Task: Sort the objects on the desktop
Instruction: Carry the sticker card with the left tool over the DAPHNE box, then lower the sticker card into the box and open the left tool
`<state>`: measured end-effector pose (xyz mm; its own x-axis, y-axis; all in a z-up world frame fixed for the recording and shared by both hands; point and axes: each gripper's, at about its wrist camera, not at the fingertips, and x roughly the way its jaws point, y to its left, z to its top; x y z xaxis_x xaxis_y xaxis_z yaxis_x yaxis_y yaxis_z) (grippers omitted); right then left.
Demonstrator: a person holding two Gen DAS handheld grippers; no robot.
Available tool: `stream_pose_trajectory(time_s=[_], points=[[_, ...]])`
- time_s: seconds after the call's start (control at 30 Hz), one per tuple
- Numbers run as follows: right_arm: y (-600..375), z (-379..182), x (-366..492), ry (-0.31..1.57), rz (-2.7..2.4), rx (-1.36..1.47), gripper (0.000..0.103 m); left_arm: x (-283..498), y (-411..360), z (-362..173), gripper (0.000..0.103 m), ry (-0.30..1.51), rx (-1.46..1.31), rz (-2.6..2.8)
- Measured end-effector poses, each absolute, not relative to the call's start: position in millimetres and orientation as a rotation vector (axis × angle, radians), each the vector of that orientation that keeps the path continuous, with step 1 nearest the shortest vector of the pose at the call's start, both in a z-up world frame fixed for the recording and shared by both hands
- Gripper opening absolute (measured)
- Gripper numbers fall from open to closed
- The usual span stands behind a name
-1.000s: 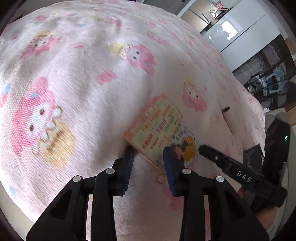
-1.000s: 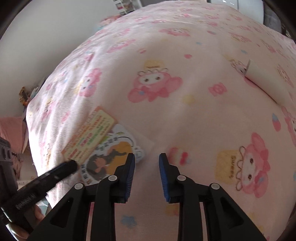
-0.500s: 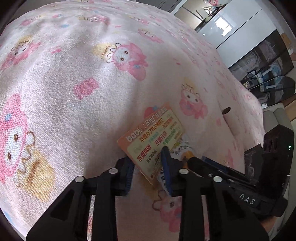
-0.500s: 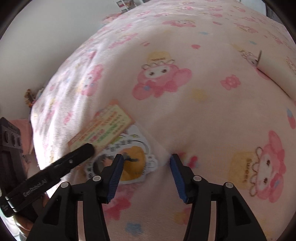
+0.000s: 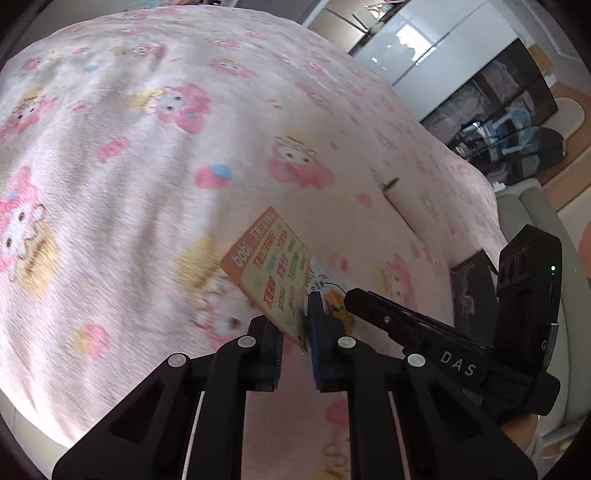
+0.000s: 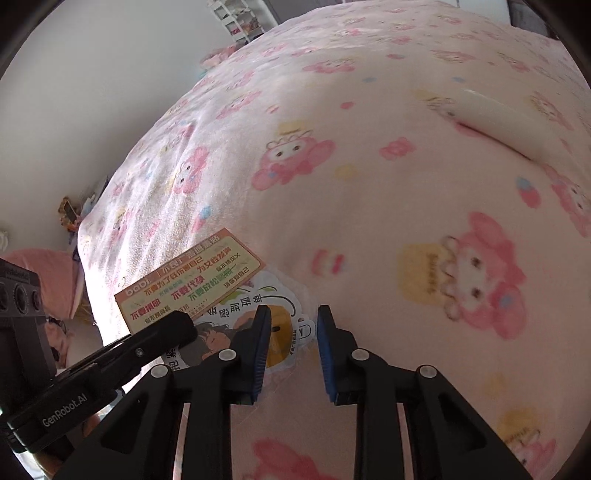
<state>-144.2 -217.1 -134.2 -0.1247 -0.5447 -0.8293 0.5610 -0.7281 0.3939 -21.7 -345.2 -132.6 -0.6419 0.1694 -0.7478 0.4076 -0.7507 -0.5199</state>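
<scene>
The work surface is a pink fleece blanket printed with pink cartoon characters, yellow blocks and small flowers; it covers the whole support and bulges toward the cameras. A pale cylindrical object lies on the blanket well apart from the cards, toward the far right in the right wrist view. The left gripper has its blue-padded jaws closed to a narrow gap on the near corner of an orange-bordered printed card, which is tilted with its far edge raised off the blanket. A white die-cut cartoon sticker card lies flat just beside and partly under the orange card. The right gripper is parted moderately and holds nothing; its left finger sits over the sticker card and its right finger over bare blanket. Room details: a white wall on one side, a white shelf unit beyond the blanket, and dark glass-fronted cabinets on the opposite side.
</scene>
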Motion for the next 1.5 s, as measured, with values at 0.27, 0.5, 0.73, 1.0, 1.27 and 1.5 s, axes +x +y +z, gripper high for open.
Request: stream_pose_trajectory(time_s=[0.27,0.5,0.73,1.0,1.27,1.5], points=[[-118,-91,-150,-0.078,-2.074,1.376,0.022,-59,-265,-91,0.011,0.996,1.321,-2.709],[-24,-53,-157,-0.160,-2.218,1.344,0.022,-97,-181,-56,0.011,0.948,1.377,-2.874],[71,-16,-165,-0.247,-2.361,1.303,0.022,-136,-103,-29,0.011,0.847,1.466,-3.003],[156,-3,-169,-0.336,-2.511,1.281,0.022,-183,-11,-16,0.011,0.661,1.579,-3.134],[223,-8,-176,-0.481,-2.587,1.280,0.022,-223,48,-24,0.012,0.602,1.701,-3.154],[238,-13,-201,-0.447,-2.595,1.284,0.022,-241,73,-43,0.021,0.546,1.713,-3.101]])
